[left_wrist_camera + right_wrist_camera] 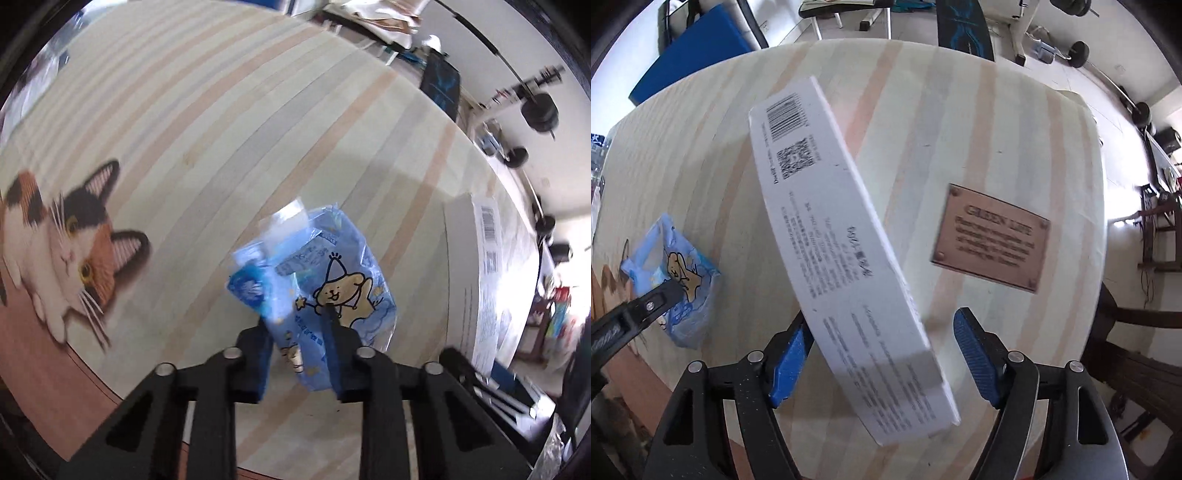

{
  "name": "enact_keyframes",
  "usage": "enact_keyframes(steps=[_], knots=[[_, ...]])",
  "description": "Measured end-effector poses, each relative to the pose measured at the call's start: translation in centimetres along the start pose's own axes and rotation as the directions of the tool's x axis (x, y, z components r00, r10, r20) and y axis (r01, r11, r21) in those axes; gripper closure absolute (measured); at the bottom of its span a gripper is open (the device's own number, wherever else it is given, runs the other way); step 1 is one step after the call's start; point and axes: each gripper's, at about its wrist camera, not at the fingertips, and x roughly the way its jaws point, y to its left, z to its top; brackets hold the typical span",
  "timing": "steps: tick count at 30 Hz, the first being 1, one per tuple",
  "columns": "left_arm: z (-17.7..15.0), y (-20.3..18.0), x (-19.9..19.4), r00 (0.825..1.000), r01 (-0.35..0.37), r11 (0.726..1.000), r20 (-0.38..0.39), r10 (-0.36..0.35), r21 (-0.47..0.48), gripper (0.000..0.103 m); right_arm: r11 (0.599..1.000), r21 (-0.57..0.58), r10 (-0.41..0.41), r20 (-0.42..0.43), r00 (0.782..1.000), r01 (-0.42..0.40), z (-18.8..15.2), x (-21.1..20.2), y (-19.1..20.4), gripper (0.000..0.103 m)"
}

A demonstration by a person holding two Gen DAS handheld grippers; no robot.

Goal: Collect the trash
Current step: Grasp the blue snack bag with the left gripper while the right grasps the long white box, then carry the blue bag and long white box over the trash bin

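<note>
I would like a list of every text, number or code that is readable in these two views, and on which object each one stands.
"GREEN LIFE": heading on the brown plaque printed on the tablecloth; the lines below it are too blurred to read.
White box: barcode, QR code and small print, all too blurred to read.
Blue wrapper with a cartoon bear: small print, not readable.
Left gripper arm, seen from the right wrist: white lettering, unreadable.
</note>
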Motion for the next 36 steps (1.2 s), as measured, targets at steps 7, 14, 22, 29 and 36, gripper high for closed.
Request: enact_keyframes(steps=[7, 14, 22, 29, 36], knots=[[-1.1, 1.4, -1.5, 0.999, -0.030, 0.998, 0.032, 0.028, 0.061, 0.098, 1.000, 0.006, 0.020, 0.048, 0.999, -0.020, -2.3, -0.6, 2.1, 0.046], [-2.0, 5.2, -4.4, 0.997, -0.018, 0.999, 0.076, 0.015, 0.042, 0.099, 0.994, 0.042, 0.099, 0.088, 0.991, -0.103, -3.7, -3.3, 1.3, 0.049], [-4.3, 6.5, -7.5, 0.988, -0.070, 0.995, 0.140, 0.060, 0.071, 0.099, 0.991, -0.012, 0.135, 0.122, 0.983, -0.135, -8.0, -5.8, 3.5, 0.052], [-8.3, 11.4, -11.3, 0.975, -0.113, 0.993, 0.194, 0.106, 0.026, 0.099, 0.978, -0.108, 0.192, 0.122, 0.974, -0.180, -13.2, -8.3, 7.1, 0.053], [-16.2, 18.8, -16.7, 0.959, -0.097, 0.994, 0.261, 0.109, -0.060, 0.099, 0.942, -0.245, 0.263, 0.118, 0.958, -0.229, -21.3, -11.9, 14.5, 0.053]])
